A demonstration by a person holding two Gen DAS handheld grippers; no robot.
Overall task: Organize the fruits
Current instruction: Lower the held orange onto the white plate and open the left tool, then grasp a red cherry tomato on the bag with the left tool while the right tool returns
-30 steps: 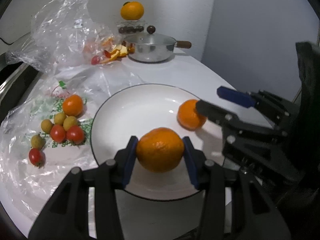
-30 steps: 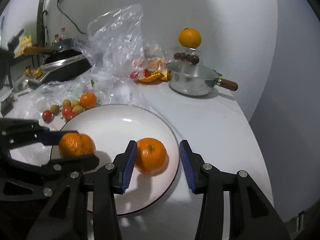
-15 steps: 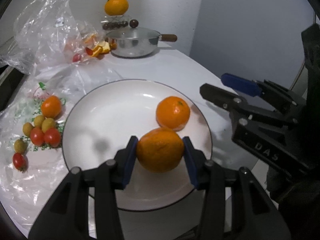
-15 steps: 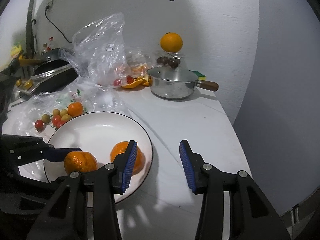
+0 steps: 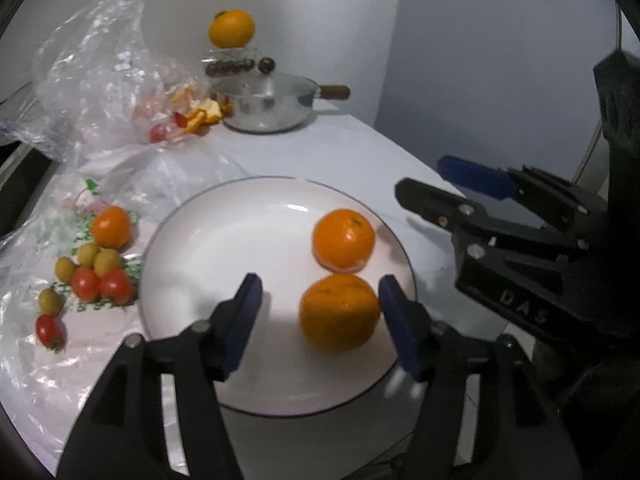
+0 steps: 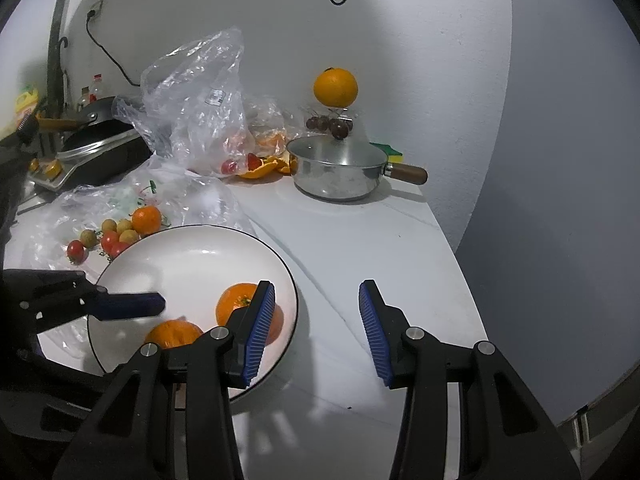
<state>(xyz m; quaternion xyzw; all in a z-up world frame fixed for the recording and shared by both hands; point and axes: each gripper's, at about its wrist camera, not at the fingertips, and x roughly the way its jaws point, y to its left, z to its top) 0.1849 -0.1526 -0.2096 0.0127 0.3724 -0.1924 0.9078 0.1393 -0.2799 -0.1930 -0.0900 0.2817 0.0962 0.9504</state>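
Observation:
Two oranges lie side by side on the white plate (image 5: pixel 192 216). The nearer orange (image 5: pixel 339 312) rests on the plate between the fingers of my left gripper (image 5: pixel 320 320). Its jaws are opening; the left pad stands well clear and the right pad is just beside the peel. The farther orange (image 5: pixel 344 239) sits free behind it. My right gripper (image 6: pixel 316 328) is open and empty over bare table to the right of the plate (image 6: pixel 180 236). Its left finger partly hides the farther orange (image 6: pixel 236 304). It also shows in the left wrist view as the right gripper (image 5: pixel 444 186).
Left of the plate, on a plastic bag, lie a small orange (image 5: pixel 111 227), cherry tomatoes (image 5: pixel 100 284) and small yellow-green fruits (image 5: pixel 98 258). At the back stand a lidded steel pan (image 5: pixel 268 108), orange peels (image 5: pixel 204 114) and an orange on a glass stand (image 5: pixel 231 28). The table's edge runs close on the right.
My left gripper's jaws have spread and let go of the orange, which now sits on the plate beside the other one. My right gripper has drawn off its orange toward the right.

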